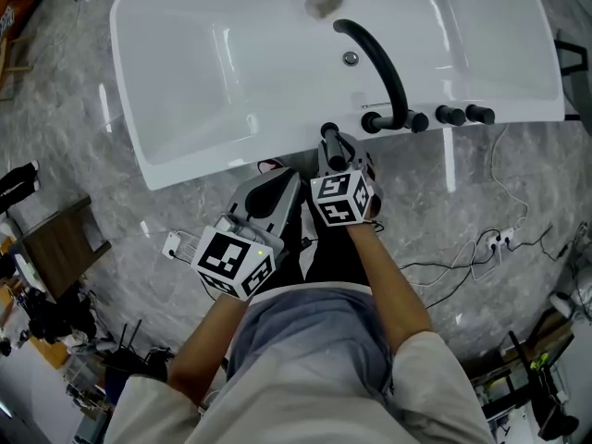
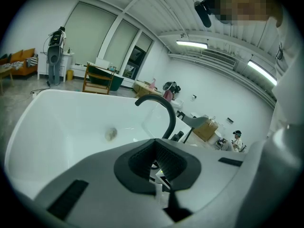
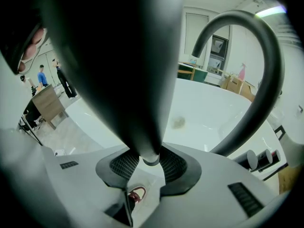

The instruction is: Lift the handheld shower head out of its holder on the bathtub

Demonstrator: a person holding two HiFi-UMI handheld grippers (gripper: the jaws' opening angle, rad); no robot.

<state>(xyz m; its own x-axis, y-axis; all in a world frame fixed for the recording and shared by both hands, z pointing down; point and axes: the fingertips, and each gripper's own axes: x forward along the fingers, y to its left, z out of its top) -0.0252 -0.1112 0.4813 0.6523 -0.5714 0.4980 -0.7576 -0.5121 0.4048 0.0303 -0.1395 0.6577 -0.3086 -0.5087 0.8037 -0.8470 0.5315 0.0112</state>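
The shower head (image 3: 118, 56) is clamped by the right gripper (image 3: 151, 161) just left of the faucet (image 1: 381, 61), at the bathtub (image 1: 185, 91) rim. The left gripper (image 2: 159, 164) is closed on nothing. Grasping is done; lift-out is judged unfinished.

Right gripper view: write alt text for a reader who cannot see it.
The right gripper clamps the narrow end of a black handheld shower head between its fingers, the head looming across the frame. Behind lie the white bathtub and a curved black spout.
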